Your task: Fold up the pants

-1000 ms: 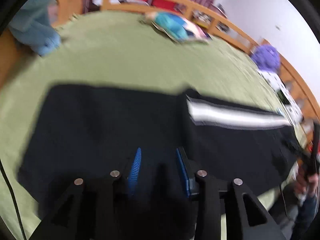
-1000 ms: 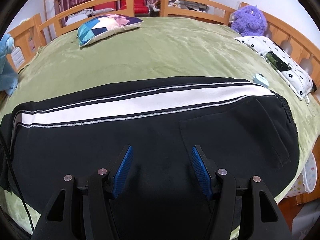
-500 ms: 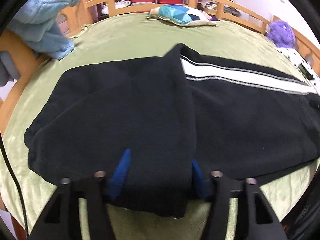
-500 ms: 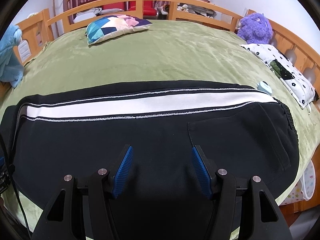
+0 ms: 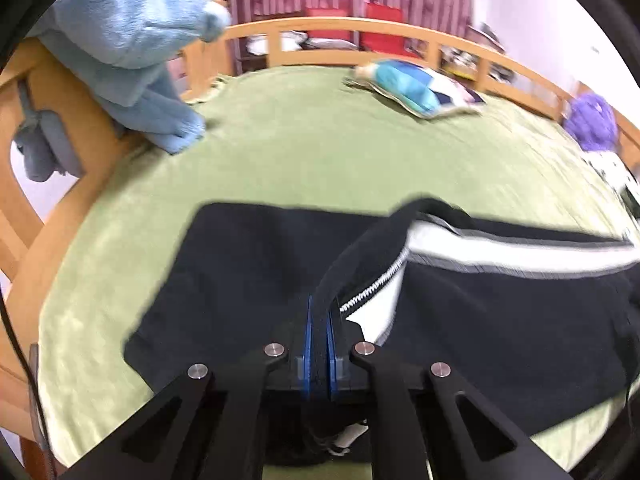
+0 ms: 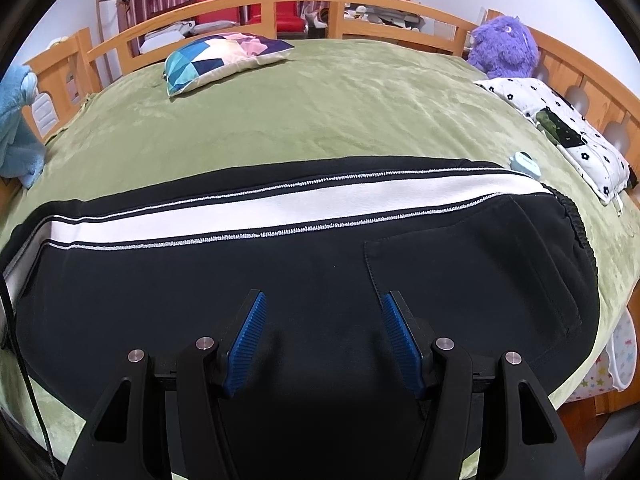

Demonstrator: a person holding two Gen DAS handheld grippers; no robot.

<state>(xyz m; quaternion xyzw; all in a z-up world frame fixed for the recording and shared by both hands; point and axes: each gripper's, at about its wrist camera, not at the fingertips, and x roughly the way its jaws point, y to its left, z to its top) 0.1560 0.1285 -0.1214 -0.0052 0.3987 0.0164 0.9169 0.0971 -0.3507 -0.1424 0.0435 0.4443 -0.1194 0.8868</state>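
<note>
left wrist view: left gripper (image 5: 319, 332) clamped on a raised fold of the pants (image 5: 500, 312), blue pads (image 5: 306, 340) pressed together w/ black fabric between. white side stripe (image 5: 500, 250) runs off to the right; leg end lifted clear of the bed (image 5: 320, 152), rest of garment flat on the green cover. frame motion-blurred, so exact pinch depth unclear.

right wrist view: right gripper (image 6: 322, 336) spread wide, holding nothing, hovering low over the seat/pocket area of the pants (image 6: 280, 280). contact w/ fabric: cannot tell. waistband (image 6: 580, 232) lies toward the right edge, near a small blue item (image 6: 525, 163).

step in hand (judged): carry leg end over toward waistband to halve the length.

procedure notes:
- keep grip tight on both layers; a single-layer pinch would likely let the lower leg slide out.
- lift high enough to clear the flat part, else dragged fabric bunches.
- travel parallel to stripe; use stripe as alignment ref so edges stack.
- use right gripper to pin the waist end or hold the fold line flat; otherwise plush cover may let the whole garment creep.
- lay down before releasing; smooth from fold outward.

clearance: pillow (image 6: 224, 60), purple plush toy (image 6: 502, 46), light blue blanket (image 5: 132, 40) well apart from work area.
</note>
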